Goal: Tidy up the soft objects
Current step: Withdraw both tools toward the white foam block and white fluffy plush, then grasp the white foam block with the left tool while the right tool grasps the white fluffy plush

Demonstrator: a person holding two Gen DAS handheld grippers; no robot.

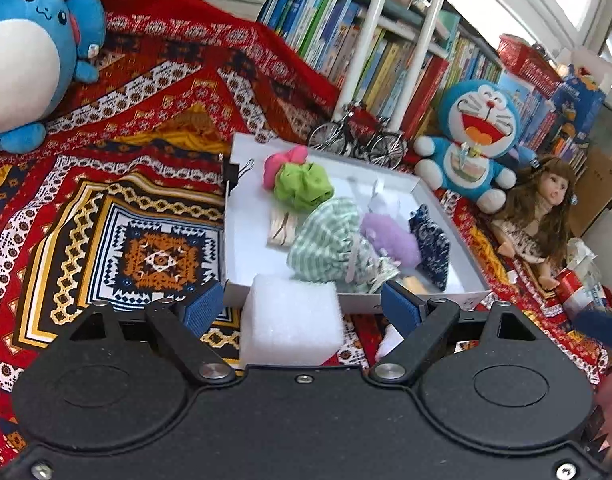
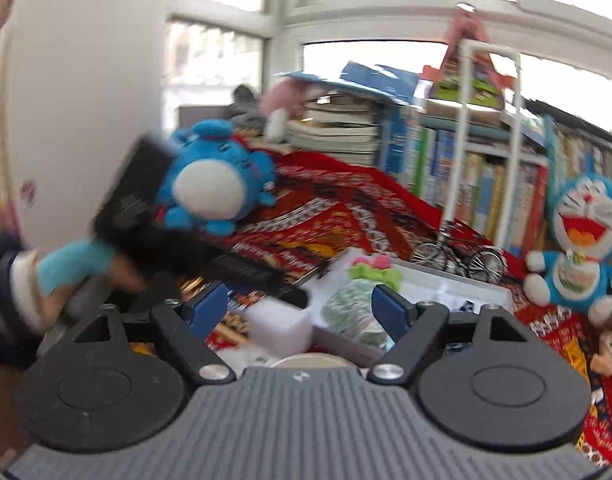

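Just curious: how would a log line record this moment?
left tongs: open around foam block | right tongs: open, empty | tray: holds soft items

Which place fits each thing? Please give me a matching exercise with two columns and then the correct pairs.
Things:
1. white foam block
2. green scrunched cloth
3. small metal model bicycle
4. round blue and white plush toy

Places:
A. inside the white tray
B. far left on the red patterned blanket
C. between the open left claw fingers
D. behind the tray

Pairs: 1-C, 2-A, 3-D, 4-B
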